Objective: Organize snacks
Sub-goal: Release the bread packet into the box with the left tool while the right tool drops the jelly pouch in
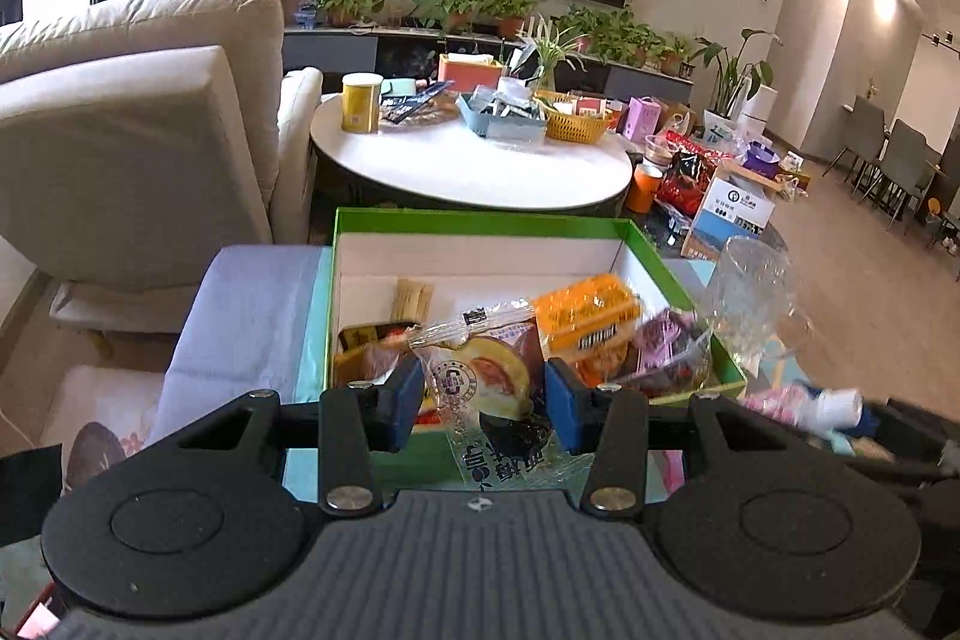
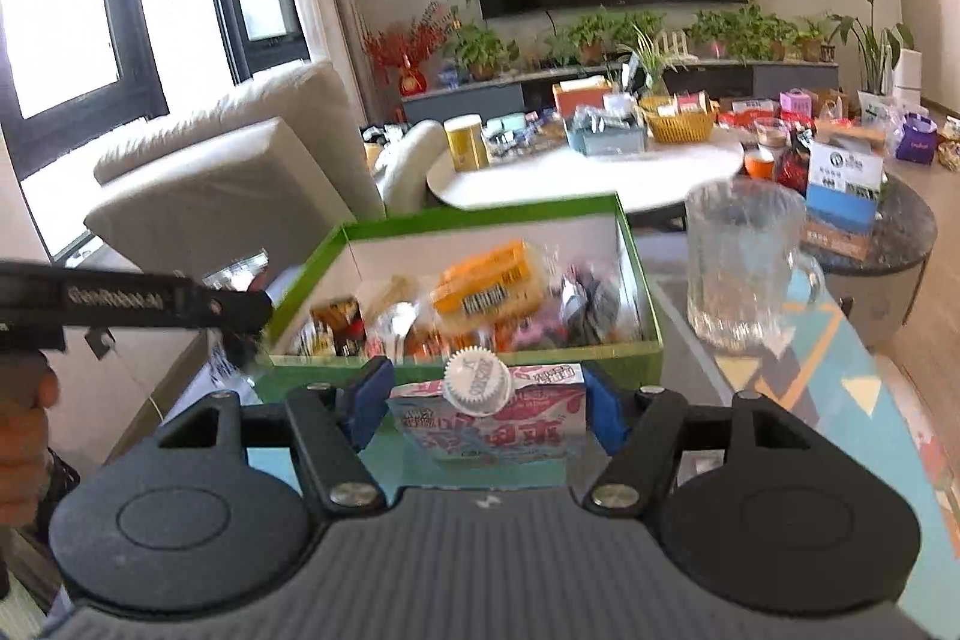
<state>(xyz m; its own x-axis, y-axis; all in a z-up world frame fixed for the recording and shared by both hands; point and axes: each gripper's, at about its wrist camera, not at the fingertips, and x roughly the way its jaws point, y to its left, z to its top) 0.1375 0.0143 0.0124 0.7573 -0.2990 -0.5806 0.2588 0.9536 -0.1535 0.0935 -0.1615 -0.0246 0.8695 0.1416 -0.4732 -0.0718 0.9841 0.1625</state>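
A green box point(image 1: 654, 256) with a white inside holds several snack packs, among them an orange one point(image 1: 585, 316). My left gripper point(image 1: 485, 403) is shut on a clear bag with a round pastry point(image 1: 480, 382), held just in front of the box's near wall. In the right wrist view the same green box point(image 2: 468, 220) lies ahead. My right gripper point(image 2: 480, 409) is shut on a pink and white drink carton point(image 2: 486, 424) with a white screw cap, held before the box's near edge. The left gripper's black body point(image 2: 138, 304) shows at the left, with a hand below it.
A clear glass mug point(image 2: 744, 262) stands right of the box on a patterned mat point(image 2: 840, 370). Behind is a white round table point(image 1: 468, 160) with baskets and a yellow can point(image 1: 360, 103). A beige sofa point(image 1: 138, 112) is at the left; boxes and bags crowd a dark side table point(image 2: 882, 232).
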